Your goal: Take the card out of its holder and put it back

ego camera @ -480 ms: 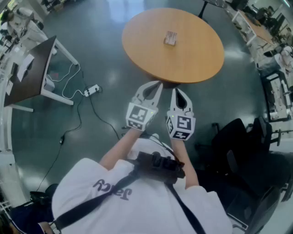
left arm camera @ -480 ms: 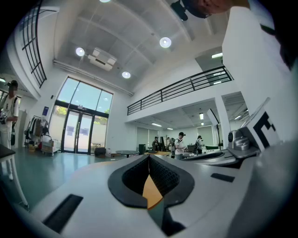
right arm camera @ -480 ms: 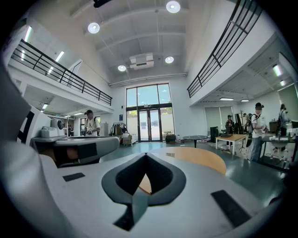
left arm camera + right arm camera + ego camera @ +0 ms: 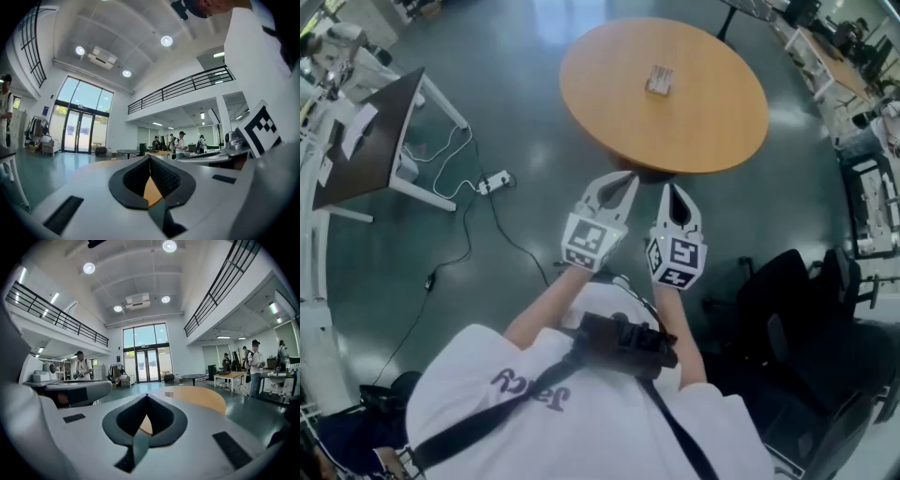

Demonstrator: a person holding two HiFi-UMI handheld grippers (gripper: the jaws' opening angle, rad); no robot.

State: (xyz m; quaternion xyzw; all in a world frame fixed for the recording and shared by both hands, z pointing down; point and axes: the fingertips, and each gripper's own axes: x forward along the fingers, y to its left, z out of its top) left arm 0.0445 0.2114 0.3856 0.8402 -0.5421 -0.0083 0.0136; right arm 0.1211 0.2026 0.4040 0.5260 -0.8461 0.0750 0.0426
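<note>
Since the earlier frame the round wooden table (image 4: 712, 122) and both tools sit slightly further right in the head view, and nothing else has shifted. We hold the left gripper (image 4: 627, 176) and the right gripper (image 4: 670, 187) side by side just short of the table's near edge, both clenched tip to tip on nothing. The card holder (image 4: 659, 79) stands near the table's middle, well apart from both; the card itself is too small to pick out. Around us lies a glossy grey-green floor (image 4: 516, 112), with a dark desk (image 4: 366, 141) on white legs at left, a power strip (image 4: 492, 182) with trailing cable, and black chairs (image 4: 797, 281) at right. The right gripper view shows tall glass doors (image 4: 146, 359) and mezzanine railings. The print on the white shirt (image 4: 534, 389) is upside down and unreadable to us; the holder shows only barcode-like stripes
</note>
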